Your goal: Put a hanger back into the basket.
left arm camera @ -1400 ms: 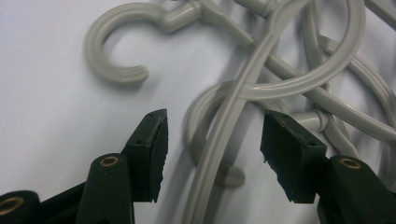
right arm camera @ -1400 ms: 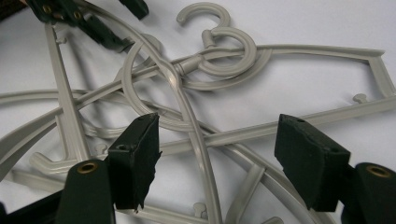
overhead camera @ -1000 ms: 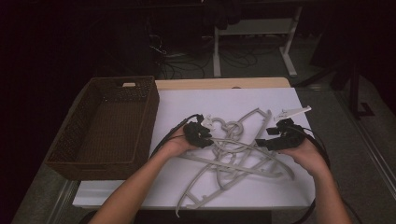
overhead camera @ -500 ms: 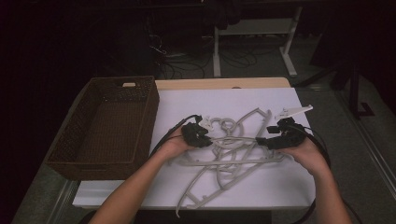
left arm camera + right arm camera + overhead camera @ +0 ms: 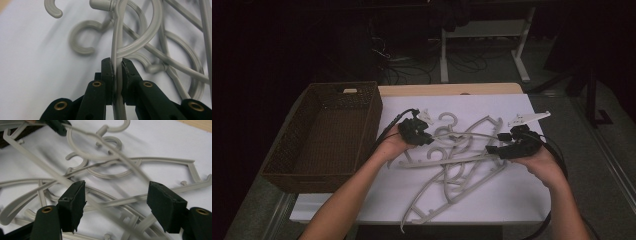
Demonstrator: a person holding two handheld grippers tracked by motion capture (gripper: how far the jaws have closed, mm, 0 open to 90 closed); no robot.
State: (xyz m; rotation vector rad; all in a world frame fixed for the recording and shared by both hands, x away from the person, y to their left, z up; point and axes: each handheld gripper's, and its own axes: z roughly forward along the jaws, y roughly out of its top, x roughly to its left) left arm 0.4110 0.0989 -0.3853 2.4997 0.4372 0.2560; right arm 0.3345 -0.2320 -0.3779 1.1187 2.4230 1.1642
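A tangle of grey plastic hangers [image 5: 457, 165] lies on the white sheet [image 5: 522, 200] that covers the table, just to the right of the brown wicker basket [image 5: 324, 132]. The heap starts close to the basket's right wall and spreads away from it, with the hooks [image 5: 447, 120] at the far end and the long curved arms running toward the near edge of the sheet.

The left gripper [image 5: 416, 134] sits at the end of the heap nearest the basket, just off the basket's right wall. Its jaws have just been closing, and in the left gripper view the left gripper [image 5: 117, 65] is clenched on a thin grey hanger bar [image 5: 115, 47] that runs straight up between the pads, both pads pressing on it. Beyond the jaws more hooks [image 5: 82, 37] lie flat on the sheet.

The right gripper [image 5: 507, 149] is at the end of the heap farthest from the basket, low over the hanger arms. In the right gripper view the right gripper [image 5: 116, 200] has its jaws spread wide apart; several hanger arms [image 5: 117, 202] cross the gap between them, but neither pad presses on any of them, so it grasps nothing.
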